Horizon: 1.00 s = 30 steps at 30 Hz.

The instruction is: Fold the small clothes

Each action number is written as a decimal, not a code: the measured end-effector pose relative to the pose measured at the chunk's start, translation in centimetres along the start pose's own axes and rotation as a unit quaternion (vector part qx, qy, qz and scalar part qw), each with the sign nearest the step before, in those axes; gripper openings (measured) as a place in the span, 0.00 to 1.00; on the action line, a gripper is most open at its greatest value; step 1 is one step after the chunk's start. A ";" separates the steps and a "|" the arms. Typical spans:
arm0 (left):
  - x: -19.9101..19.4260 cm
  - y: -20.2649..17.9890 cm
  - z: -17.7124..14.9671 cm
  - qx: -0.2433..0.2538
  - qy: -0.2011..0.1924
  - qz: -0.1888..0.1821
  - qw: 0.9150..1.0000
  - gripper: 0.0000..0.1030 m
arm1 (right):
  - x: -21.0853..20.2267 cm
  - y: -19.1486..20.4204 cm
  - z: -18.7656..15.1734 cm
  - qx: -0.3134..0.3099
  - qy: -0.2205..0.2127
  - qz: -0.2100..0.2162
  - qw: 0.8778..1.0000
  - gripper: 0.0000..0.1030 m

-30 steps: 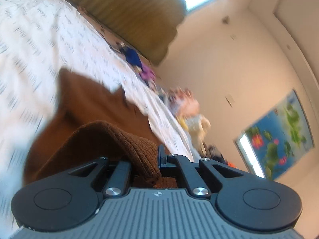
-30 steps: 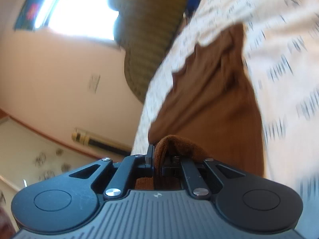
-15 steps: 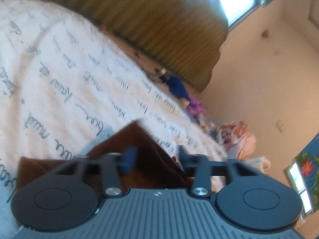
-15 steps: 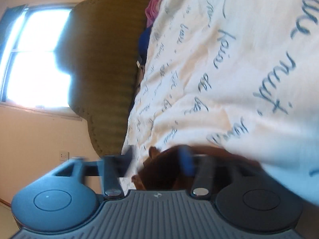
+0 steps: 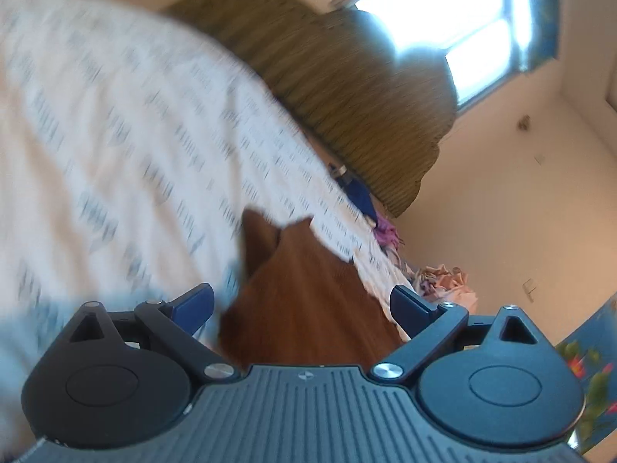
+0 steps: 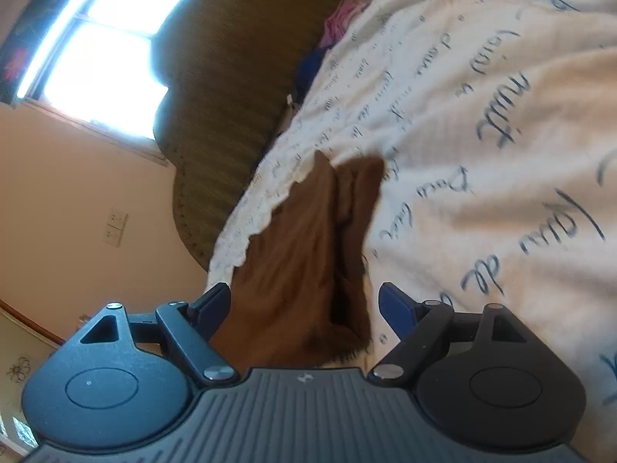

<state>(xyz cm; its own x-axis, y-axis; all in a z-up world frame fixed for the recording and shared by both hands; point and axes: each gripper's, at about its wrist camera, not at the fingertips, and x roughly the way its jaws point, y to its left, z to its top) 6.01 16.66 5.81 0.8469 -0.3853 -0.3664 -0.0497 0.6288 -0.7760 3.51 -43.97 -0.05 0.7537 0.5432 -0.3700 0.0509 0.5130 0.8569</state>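
A small brown knitted garment [image 5: 304, 297] lies folded on a white bedspread [image 5: 115, 146] printed with dark script. In the left wrist view my left gripper [image 5: 302, 306] hovers just before its near edge, jaws opening wide, the cloth between the blue fingertips [image 5: 196, 303] but not pressed. In the right wrist view the same brown garment [image 6: 304, 262] stretches away from my right gripper [image 6: 306, 303], whose jaws are also opening. Its pads stand apart from the cloth on both sides. The near end of the garment is hidden under each gripper body.
An olive ribbed headboard [image 5: 347, 92] rises behind the bed, with a bright window [image 5: 455, 19] beyond. Blue and pink clothes [image 5: 366, 208] lie along the bed's far edge, and a pale heap of laundry [image 5: 443, 281] sits past it. A wall socket [image 6: 115, 227] shows in the right view.
Both grippers were shut on folds of the brown garment a second ago. They have let go and spread wide, and the garment now lies flat on the bedspread.
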 end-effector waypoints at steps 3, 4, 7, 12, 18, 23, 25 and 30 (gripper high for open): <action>1.4 1.0 -1.3 -0.047 0.032 -0.007 0.998 0.92 | 1.1 0.8 -1.1 -0.008 0.013 -0.009 1.000 0.82; 2.0 1.2 -1.6 -0.061 0.037 -0.002 0.997 0.92 | 2.0 1.2 -1.2 -0.008 0.021 -0.010 1.000 0.82; 3.8 0.5 -1.7 -0.071 0.035 -0.004 0.997 0.96 | 4.8 2.0 -1.9 -0.018 0.019 -0.036 0.999 0.82; 6.1 -0.3 -1.2 -0.078 0.032 0.030 0.996 0.76 | 7.2 3.4 -2.0 -0.042 -0.007 -0.065 0.997 0.72; 6.8 -0.6 -1.6 -0.018 0.049 0.098 0.994 0.10 | 8.2 2.6 -1.6 -0.066 0.011 -0.079 0.995 0.10; 3.7 -3.3 -1.8 0.006 0.037 0.083 0.996 0.09 | 5.9 4.4 -0.6 -0.079 -0.002 -0.045 0.996 0.09; 1.6 -3.8 -1.8 0.008 0.043 0.073 0.996 0.09 | 4.3 5.4 -0.8 -0.093 0.004 -0.035 0.995 0.09; -4.8 -3.0 -4.4 0.014 0.081 0.035 0.996 0.09 | -1.7 5.4 -3.6 -0.103 0.039 -0.010 0.994 0.09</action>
<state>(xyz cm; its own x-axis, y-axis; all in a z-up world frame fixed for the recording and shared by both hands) -0.24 13.66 7.67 0.7454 -0.4425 -0.4985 -0.0879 0.6761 -0.7315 0.12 -39.71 3.95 0.7009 0.5774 -0.4187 -0.0772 0.6451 0.7602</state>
